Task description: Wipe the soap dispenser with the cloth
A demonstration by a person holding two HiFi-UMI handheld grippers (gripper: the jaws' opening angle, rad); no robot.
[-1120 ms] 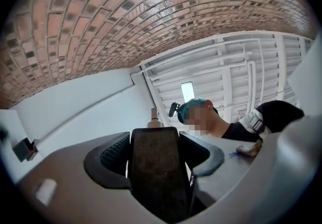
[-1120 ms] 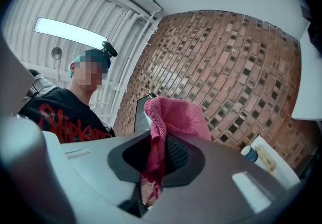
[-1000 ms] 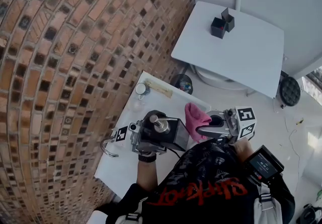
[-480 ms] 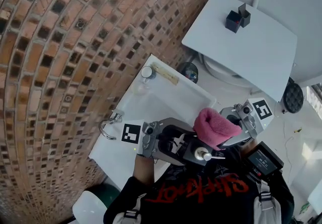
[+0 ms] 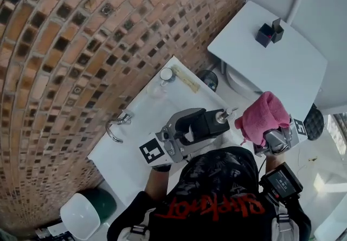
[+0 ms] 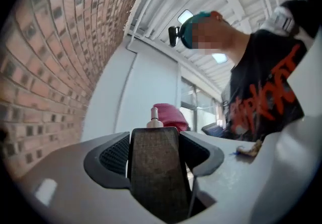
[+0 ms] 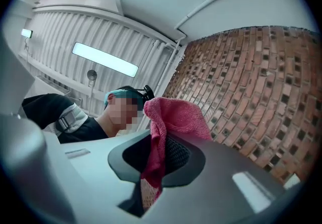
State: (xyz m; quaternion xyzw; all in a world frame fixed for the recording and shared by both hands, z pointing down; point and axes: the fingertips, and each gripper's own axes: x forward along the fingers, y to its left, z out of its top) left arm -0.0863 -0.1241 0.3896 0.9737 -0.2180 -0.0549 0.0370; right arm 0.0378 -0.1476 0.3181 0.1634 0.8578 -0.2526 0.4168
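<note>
Over sink (image 5: 142,112), seemingly boxy dispenser (image 5: 209,124), fuzzy cloth (image 5: 263,115)

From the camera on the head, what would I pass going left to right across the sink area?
tap → soap dispenser → pink cloth

The left gripper (image 5: 194,129), on a bent forearm (image 5: 157,183), lies level with its jaws clamped on the black soap dispenser (image 5: 210,124), while the right gripper (image 5: 268,137) tilts upward beside it, jaws pinching the pink cloth (image 5: 263,115).
</note>
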